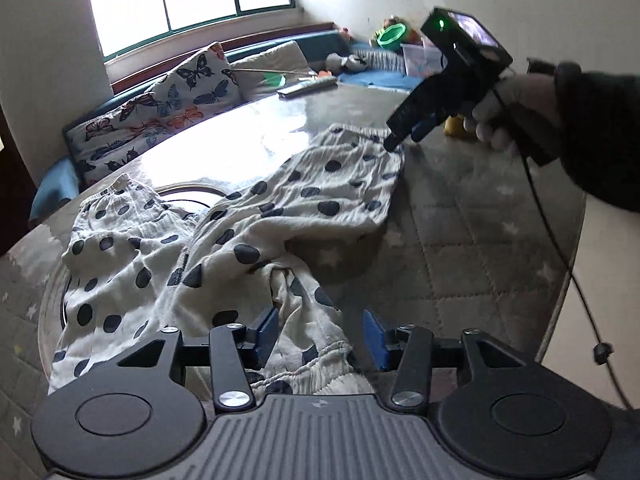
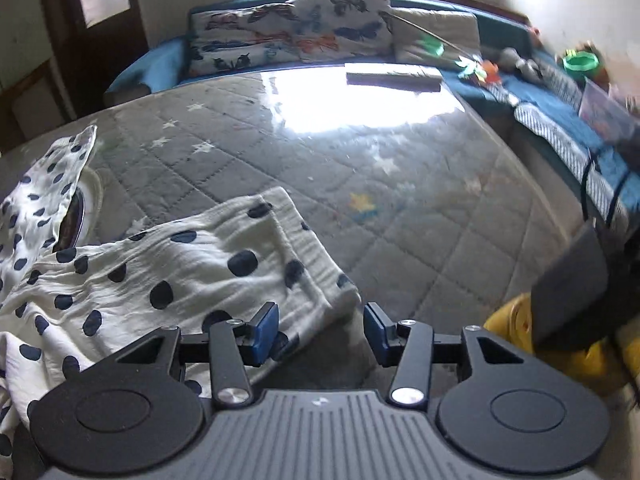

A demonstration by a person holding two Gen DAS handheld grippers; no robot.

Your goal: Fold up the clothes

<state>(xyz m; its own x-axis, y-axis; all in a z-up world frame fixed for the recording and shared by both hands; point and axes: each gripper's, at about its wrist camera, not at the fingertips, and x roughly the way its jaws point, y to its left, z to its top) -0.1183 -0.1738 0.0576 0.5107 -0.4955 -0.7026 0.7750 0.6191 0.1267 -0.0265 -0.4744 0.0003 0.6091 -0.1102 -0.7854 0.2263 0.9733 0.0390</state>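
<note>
A pair of white trousers with dark polka dots (image 1: 248, 216) lies crumpled on the round table (image 1: 480, 216). My left gripper (image 1: 320, 336) is open, its blue pads on either side of the gathered waistband at the near edge. In the left wrist view my right gripper (image 1: 396, 140) hangs over the far trouser leg's cuff, held by a gloved hand. In the right wrist view the trousers (image 2: 192, 268) lie to the left and my right gripper (image 2: 321, 334) is open over the cuff corner, nothing between its pads.
The table carries a grey quilted star cover under glass (image 2: 400, 200). A flat remote (image 2: 394, 79) lies at its far side. A bench with butterfly cushions (image 1: 168, 108) and toys (image 1: 390, 36) runs behind. A yellow object (image 2: 560, 352) sits near right. A cable (image 1: 560, 256) hangs from the right gripper.
</note>
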